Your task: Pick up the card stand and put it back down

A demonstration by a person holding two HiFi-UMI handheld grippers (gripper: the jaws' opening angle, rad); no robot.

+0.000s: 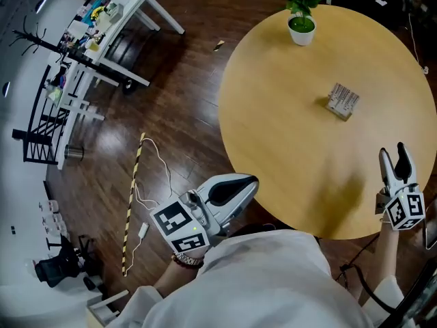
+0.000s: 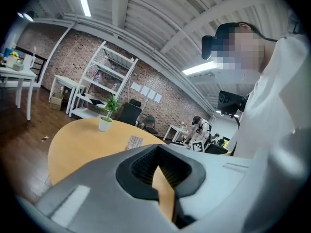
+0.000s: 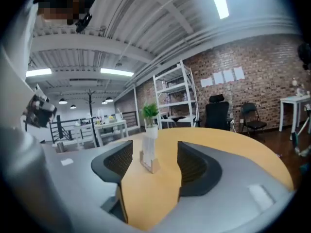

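The card stand [image 1: 342,101], a small wooden base holding a striped card, stands upright right of the middle of the round wooden table [image 1: 287,135]. My right gripper [image 1: 397,157] hovers open over the table's near right edge, well short of the stand. In the right gripper view the card stand [image 3: 148,155] shows ahead in the gap between the jaws, untouched by either pad. My left gripper [image 1: 235,186] is held close to my chest just off the table's near left edge, jaws together and empty. From there the card stand [image 2: 134,141] is far off.
A potted plant [image 1: 301,19] in a white pot stands at the table's far edge. White tables and a cluttered shelf [image 1: 102,19] stand on the dark wooden floor to the left. A yellow-black strip [image 1: 133,197] and a cable lie on that floor.
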